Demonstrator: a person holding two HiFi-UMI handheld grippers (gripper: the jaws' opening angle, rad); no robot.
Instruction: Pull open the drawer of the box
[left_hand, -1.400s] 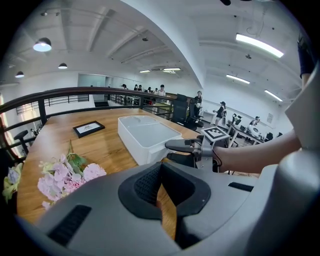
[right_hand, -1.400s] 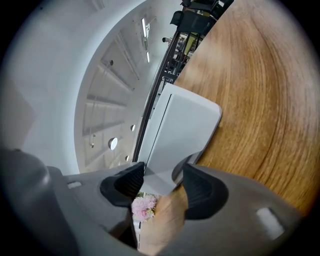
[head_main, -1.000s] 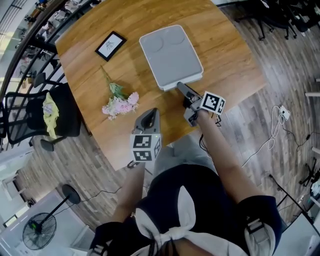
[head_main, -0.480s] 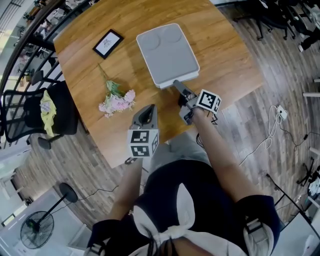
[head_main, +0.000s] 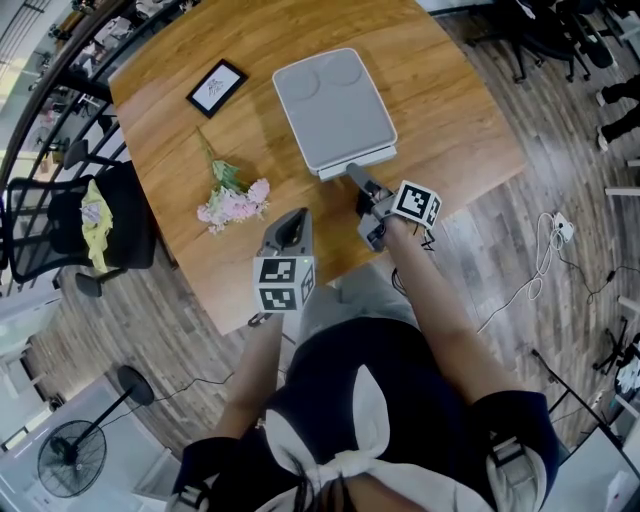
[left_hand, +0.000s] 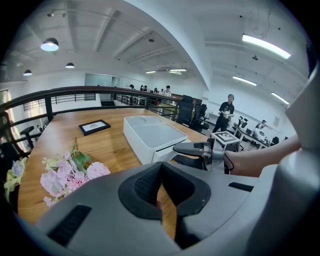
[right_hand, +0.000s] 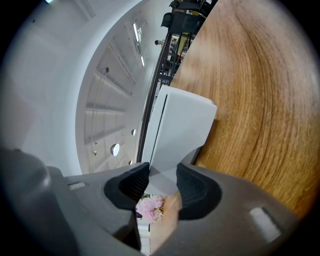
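Note:
A flat white box (head_main: 335, 100) lies on the round wooden table (head_main: 450, 90). My right gripper (head_main: 352, 172) reaches its near front edge, where a narrow strip of the drawer front (head_main: 364, 157) shows. In the right gripper view the white drawer front (right_hand: 165, 172) fills the gap between the two dark pads, so my right gripper (right_hand: 162, 182) is shut on it; the box (right_hand: 182, 125) rises beyond. My left gripper (head_main: 298, 224) hovers over the table's near edge, left of the box, shut and empty. In the left gripper view the box (left_hand: 150, 132) and the right gripper (left_hand: 192, 149) lie beyond my left gripper (left_hand: 161, 167).
A bunch of pink flowers (head_main: 235, 200) lies left of the box, near the left gripper. A small black picture frame (head_main: 218, 88) lies at the far left of the table. A black chair (head_main: 80, 225) stands beside the table on the left. Cables (head_main: 555, 240) trail on the floor at right.
The whole view has shifted slightly up and left. My right gripper stays at the box's front edge and my left gripper keeps its place over the near table edge.

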